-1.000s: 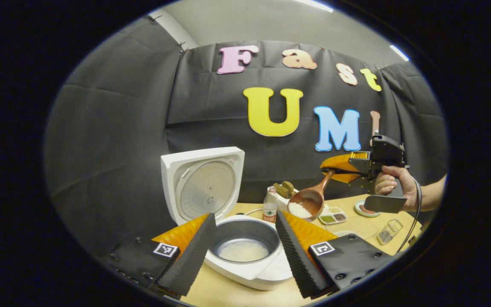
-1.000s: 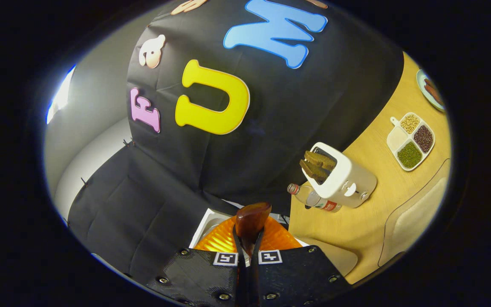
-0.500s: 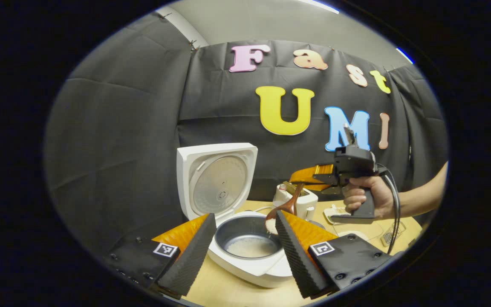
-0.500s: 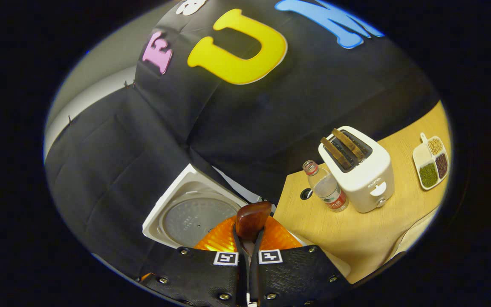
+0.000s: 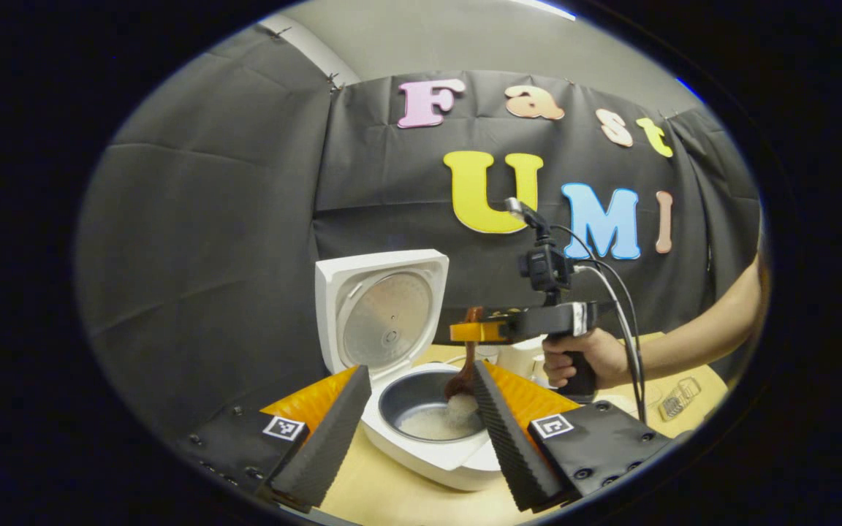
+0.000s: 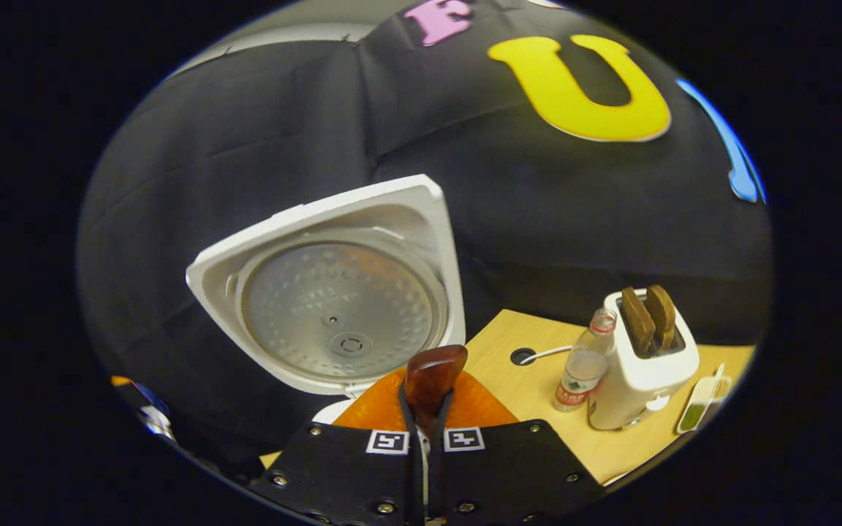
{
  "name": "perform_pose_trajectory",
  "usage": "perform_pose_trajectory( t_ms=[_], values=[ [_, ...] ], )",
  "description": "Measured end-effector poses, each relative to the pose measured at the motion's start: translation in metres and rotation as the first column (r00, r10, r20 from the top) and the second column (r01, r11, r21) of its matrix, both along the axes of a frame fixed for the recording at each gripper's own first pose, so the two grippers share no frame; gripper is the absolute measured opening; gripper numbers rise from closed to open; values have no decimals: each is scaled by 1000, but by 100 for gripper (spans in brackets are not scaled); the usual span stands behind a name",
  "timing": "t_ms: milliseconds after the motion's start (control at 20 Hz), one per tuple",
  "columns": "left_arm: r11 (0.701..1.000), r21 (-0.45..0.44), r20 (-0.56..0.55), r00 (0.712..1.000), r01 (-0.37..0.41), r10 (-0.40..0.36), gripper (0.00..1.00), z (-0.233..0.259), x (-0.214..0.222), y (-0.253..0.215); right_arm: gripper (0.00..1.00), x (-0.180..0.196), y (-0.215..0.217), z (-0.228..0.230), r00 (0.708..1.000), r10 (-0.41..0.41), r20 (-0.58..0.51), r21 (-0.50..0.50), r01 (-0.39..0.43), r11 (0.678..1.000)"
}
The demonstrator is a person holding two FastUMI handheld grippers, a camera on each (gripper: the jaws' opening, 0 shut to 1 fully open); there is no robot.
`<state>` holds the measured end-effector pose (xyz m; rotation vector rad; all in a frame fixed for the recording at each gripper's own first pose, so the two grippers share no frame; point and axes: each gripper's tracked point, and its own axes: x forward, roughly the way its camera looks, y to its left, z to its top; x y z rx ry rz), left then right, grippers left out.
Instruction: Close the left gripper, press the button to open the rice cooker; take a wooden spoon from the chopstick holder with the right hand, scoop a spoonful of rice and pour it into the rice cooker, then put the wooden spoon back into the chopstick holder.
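Now wooden spoon point(image 5: 463, 372) tips rice into rice cooker point(image 5: 421, 431).

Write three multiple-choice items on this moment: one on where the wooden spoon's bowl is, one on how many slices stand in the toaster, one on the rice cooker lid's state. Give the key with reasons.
1. Where is the bowl of the wooden spoon?
A. in the chopstick holder
B. tipped over the rice cooker's inner pot
C. flat on the table

2. How many slices stand in the toaster?
A. none
B. two
C. four

3. What state is the rice cooker lid in?
A. raised open
B. shut
C. taken off, lying on the table

Key: 1 B, rice spills from the bowl into the pot while the right claw grips the handle; 2 B, two brown slices stick up from the slots; 3 A, the lid stands upright behind the pot.
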<state>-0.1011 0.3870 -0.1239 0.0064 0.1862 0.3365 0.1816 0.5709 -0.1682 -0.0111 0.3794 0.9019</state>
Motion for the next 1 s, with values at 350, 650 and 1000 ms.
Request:
perform_pose_trajectory(
  t_ms=[350,650,1000],
  values=[
    [999,-3,6,999,-39,39,100,0,-12,0,4,-30,34,-2,953,212,218,-160,-179,971],
    [1000,-12,12,999,-29,29,97,4,-13,-2,4,-25,14,27,990,116,75,34,-119,992],
    [999,-19,22,999,34,-34,100,7,2,-26,3,5,-70,67,959,-56,-277,363,158,918]
  ],
)
